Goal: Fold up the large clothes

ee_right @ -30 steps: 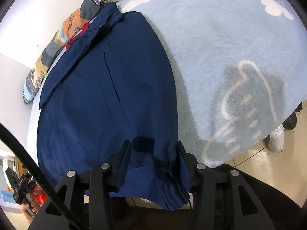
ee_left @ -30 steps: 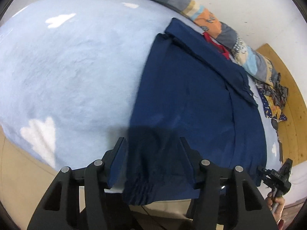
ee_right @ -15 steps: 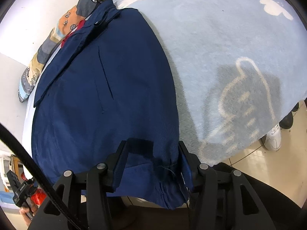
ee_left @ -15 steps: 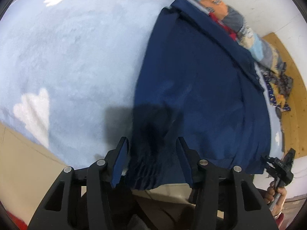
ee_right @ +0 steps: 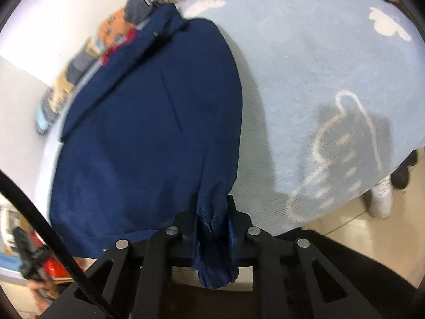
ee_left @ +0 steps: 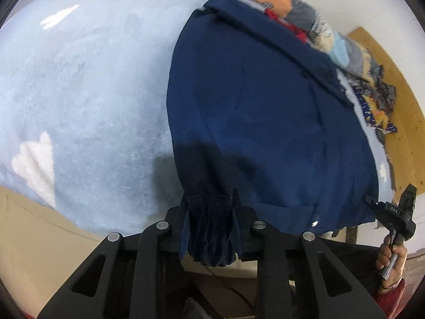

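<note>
A navy blue jacket (ee_left: 265, 111) lies spread flat on a bed covered by a pale blue blanket (ee_left: 85, 85) printed with white clouds, its collar end toward the far edge of the bed beside a patchwork quilt (ee_left: 342, 50) bunched along the white wall, its hem hanging just over the near edge. The left gripper (ee_left: 209, 199) has just been closing and now pinches the gathered, ribbed corner of the hem, a fold of dark cloth bulging down between its black fingers (ee_left: 183, 207). The right gripper (ee_right: 211, 207) has likewise just been closing and clamps the opposite hem corner, with crumpled navy fabric squeezed between its jaws and drooping below them. In the left wrist view that second tool shows at the jacket's far hem corner, held in the person's right hand (ee_left: 390, 260), a red sleeve at the wrist. In the right wrist view a black cable (ee_right: 39, 220) crosses the lower left, and a white shoe (ee_right: 381, 199) and a dark shoe (ee_right: 403, 172) stand on the beige floor past the bed's right-hand corner. A patterned dark garment (ee_left: 377, 106) lies crumpled near the bed's far corner by a wooden panel (ee_left: 393, 61).
</note>
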{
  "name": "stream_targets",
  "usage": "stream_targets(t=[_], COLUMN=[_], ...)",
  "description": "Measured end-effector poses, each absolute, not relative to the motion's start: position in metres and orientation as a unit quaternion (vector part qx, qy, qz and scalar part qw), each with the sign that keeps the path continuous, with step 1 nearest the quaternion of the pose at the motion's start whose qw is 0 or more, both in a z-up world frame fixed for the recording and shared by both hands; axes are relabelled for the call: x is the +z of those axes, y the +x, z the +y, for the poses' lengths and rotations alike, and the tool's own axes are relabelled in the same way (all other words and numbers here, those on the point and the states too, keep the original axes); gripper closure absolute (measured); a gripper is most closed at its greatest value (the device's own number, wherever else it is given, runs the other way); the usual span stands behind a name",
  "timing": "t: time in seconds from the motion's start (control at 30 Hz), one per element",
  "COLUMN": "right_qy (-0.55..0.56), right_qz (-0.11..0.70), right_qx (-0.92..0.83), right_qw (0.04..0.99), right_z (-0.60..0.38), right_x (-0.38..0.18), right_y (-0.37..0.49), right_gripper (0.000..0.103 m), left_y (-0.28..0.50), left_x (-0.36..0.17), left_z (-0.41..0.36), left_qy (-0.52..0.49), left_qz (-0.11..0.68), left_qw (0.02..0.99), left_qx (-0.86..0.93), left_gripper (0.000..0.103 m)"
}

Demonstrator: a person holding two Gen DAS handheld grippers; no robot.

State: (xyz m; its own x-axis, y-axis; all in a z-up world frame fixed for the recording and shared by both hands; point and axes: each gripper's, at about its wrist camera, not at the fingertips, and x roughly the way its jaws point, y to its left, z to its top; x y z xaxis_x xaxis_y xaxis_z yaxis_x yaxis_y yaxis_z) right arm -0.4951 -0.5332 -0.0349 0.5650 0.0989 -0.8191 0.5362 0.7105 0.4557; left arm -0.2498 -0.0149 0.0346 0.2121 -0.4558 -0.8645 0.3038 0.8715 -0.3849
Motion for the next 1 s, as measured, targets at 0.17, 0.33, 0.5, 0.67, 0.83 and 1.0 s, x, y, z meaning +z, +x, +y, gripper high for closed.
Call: stream_targets(t=[0.17, 0.33, 0.5, 0.67, 0.83, 1.0], right_qy=[0.399, 0.432, 0.440, 0.439, 0.433, 0.432], right_qz=[0.400, 0.353, 0.324, 0.304, 0.285, 0.277], right_qx=[-0.085, -0.044, -0.016, -0.007, -0.006, -0.010], right_qw=[0.821, 0.829, 0.837, 0.845, 0.855, 0.858], right_z=[-0.537, -0.543, -0.551, -0.569, -0.590, -0.622], right_x=[-0.020, 0.001, 0.028, 0.065, 0.108, 0.134], right_y=[-0.503, -0.501, -0.493, -0.477, -0.445, -0.399], right_gripper=[0.085, 0.086, 0.086, 0.086, 0.086, 0.086], left_y=[-0.251, -0.249, -0.231, -0.206, -0.164, -0.109], left_x=[0.061, 0.085, 0.112, 0.138, 0.162, 0.181], left_z=[-0.009, -0.009, -0.021, -0.026, -0.029, -0.043], left_qy=[-0.099, -0.129, -0.149, -0.165, -0.172, -0.169], left_qz=[0.530, 0.480, 0.439, 0.418, 0.404, 0.393], left_qw=[0.796, 0.817, 0.832, 0.839, 0.849, 0.860], left_qx=[-0.275, -0.293, -0.306, -0.308, -0.295, -0.277], left_gripper=[0.078, 0.078, 0.078, 0.078, 0.080, 0.096])
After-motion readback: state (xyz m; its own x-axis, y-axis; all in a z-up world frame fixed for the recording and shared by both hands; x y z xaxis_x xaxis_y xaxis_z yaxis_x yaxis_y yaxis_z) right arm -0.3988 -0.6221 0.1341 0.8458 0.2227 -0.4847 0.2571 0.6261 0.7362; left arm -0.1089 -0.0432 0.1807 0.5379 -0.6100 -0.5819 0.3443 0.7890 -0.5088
